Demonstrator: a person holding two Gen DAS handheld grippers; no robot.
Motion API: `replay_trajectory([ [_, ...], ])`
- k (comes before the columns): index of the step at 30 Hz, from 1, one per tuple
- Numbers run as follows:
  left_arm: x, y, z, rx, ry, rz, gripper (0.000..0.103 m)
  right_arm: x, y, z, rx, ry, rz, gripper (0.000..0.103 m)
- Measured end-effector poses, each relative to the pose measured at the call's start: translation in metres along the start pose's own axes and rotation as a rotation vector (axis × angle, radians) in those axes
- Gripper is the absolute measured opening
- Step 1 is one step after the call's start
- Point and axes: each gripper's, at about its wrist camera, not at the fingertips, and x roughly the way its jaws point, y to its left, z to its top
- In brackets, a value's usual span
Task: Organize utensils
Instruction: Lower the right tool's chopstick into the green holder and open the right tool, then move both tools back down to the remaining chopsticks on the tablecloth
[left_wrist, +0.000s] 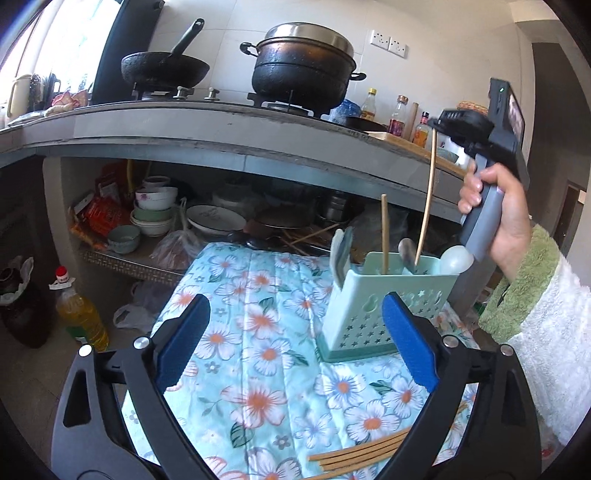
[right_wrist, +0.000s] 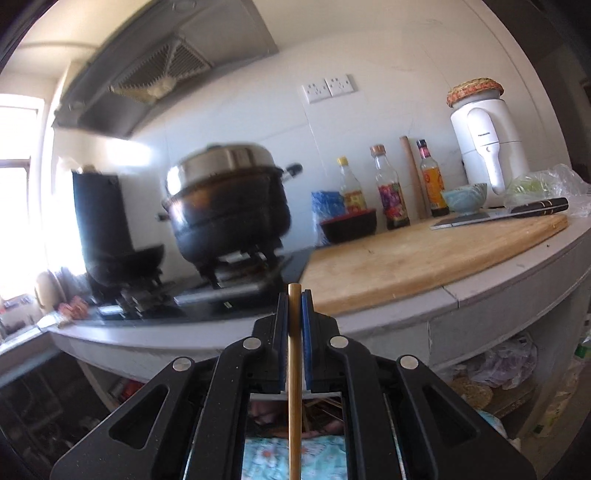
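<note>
A: Why is the chopstick (left_wrist: 427, 199) being held up so high by the right claw (right_wrist: 294, 295)?

B: It is being pinched near its top end between the closed blue pads, so that its lower tip is being kept hanging inside the green utensil holder (left_wrist: 373, 306). It looks as though it is being lowered in upright, though that is being judged only from how it hangs.

A: And the left claw (left_wrist: 295, 336)?

B: It is being held wide, with nothing between its pads. The holder is being seen just ahead of its right pad, and a bundle of chopsticks (left_wrist: 365, 452) is lying on the flowered cloth (left_wrist: 258, 306) below and slightly right of it, probably being approached for the next pick.

A: What is being kept in the holder?

B: One chopstick (left_wrist: 384, 232) is standing upright in it, a pale spoon (left_wrist: 456, 258) is leaning at the far right corner, and a darker spoon (left_wrist: 406, 249) is being glimpsed between them. A grey-green utensil (left_wrist: 341, 251) is propped at the near left corner; what kind cannot be told.
</note>
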Motion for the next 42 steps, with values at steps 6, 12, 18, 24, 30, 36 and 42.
replay_trajectory([
  [6, 0.001, 0.005, 0.002, -0.013, -0.002, 0.006, 0.090, -0.003, -0.011, -0.039, -0.030, 0.086, -0.018, 0.008],
  [12, 0.009, -0.001, -0.003, -0.006, 0.014, -0.028, 0.090, -0.046, -0.032, -0.052, 0.000, 0.124, 0.025, 0.038],
  [18, 0.017, -0.011, -0.009, 0.008, 0.033, -0.060, 0.090, -0.109, -0.054, -0.045, 0.045, 0.112, 0.071, 0.043],
  [24, 0.021, -0.024, -0.020, 0.041, 0.057, -0.114, 0.090, -0.172, -0.087, -0.061, 0.107, 0.181, 0.068, 0.046],
  [30, 0.029, -0.048, -0.041, 0.118, 0.115, -0.193, 0.090, -0.196, -0.120, -0.139, 0.142, 0.494, -0.106, 0.047],
  [36, 0.033, -0.089, -0.072, 0.273, 0.176, -0.269, 0.090, -0.225, -0.164, -0.218, 0.388, 0.687, -0.249, 0.047],
  [42, 0.029, -0.144, -0.118, 0.592, 0.241, -0.307, 0.086, -0.231, -0.176, -0.231, 0.457, 0.717, -0.268, 0.047],
])
